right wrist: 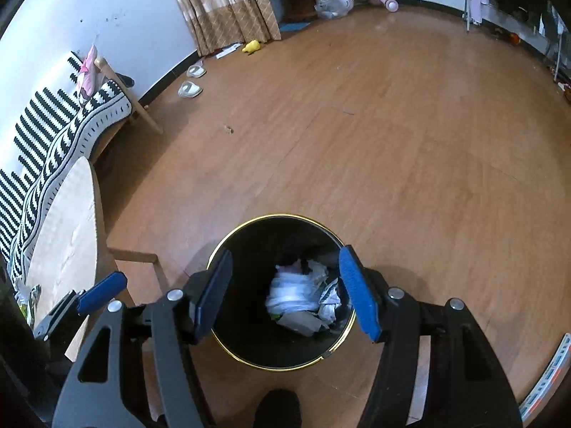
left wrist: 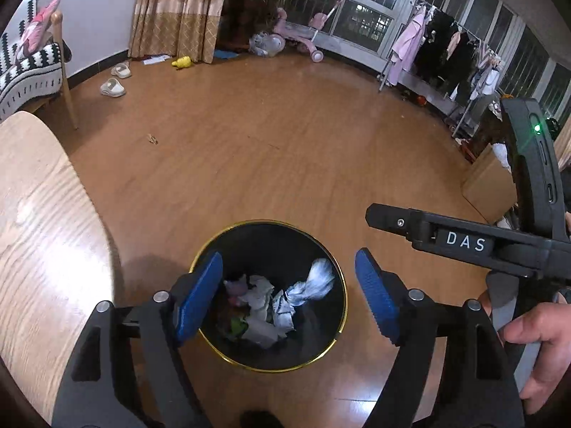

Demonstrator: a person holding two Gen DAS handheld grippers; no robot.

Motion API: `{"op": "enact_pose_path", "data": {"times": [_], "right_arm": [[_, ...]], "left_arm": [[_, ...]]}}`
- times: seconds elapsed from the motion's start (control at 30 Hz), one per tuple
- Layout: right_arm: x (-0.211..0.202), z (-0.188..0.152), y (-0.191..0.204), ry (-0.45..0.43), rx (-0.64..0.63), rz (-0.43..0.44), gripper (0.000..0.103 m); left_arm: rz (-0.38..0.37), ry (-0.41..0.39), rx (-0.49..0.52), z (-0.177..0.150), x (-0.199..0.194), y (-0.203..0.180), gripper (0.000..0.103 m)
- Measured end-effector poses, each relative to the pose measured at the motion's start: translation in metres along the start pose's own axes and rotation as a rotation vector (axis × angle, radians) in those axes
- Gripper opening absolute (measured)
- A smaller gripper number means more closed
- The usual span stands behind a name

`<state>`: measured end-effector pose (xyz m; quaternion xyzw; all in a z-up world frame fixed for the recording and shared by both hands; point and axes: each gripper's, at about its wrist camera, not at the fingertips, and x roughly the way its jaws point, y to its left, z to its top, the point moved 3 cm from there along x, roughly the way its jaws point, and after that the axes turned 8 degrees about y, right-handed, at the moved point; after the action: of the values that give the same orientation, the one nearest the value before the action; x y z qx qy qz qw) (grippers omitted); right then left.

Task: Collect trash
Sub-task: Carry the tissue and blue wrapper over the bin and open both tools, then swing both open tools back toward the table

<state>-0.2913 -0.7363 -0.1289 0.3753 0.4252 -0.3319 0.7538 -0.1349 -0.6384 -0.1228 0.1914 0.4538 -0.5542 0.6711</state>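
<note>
Left wrist view: both my grippers, left [left wrist: 287, 297] and right [right wrist: 285, 294], hover over the waste bin [left wrist: 339, 324], jaws wide and empty; drop done, I judge, so next I seek more trash.

Trash bin [left wrist: 267, 365] upright on the wooden floor, partly filled.

Round black bin with a thin gold rim, standing just beside the desk [left wrist: 43, 235] edge, mouth open upward. Inside lies crumpled trash [left wrist: 264, 306]: white paper or tissue wads, a pale pinkish scrap, a green scrap near the bottom. One white twisted piece [left wrist: 314, 281] shows motion blur against the right inner wall; whether it has settled cannot be told. Contents sit well below the rim.
</note>
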Motion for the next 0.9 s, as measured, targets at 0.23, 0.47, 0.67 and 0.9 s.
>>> {"op": "enact_pose_path", "data": {"times": [0.23,0.47,0.67,0.9], "right_arm": [[-0.01,-0.001,0.06,-0.014,-0.105,0.025,0.066],[-0.009,-0.015,0.189,-0.003,-0.313,0.116,0.069],[0.002,-0.055,0.333,0.035,-0.521,0.207,0.069],[0.018,-0.124,0.471,0.098,-0.734,0.281,0.069]], "left_arm": [[0.082,-0.041,-0.061,-0.01,-0.053,0.042,0.084],[0.252,-0.122,-0.194,-0.044,-0.146,0.135,0.091],[0.431,-0.147,-0.436,-0.1,-0.228,0.248,0.091],[0.641,-0.188,-0.816,-0.208,-0.335,0.391,0.091]]}}
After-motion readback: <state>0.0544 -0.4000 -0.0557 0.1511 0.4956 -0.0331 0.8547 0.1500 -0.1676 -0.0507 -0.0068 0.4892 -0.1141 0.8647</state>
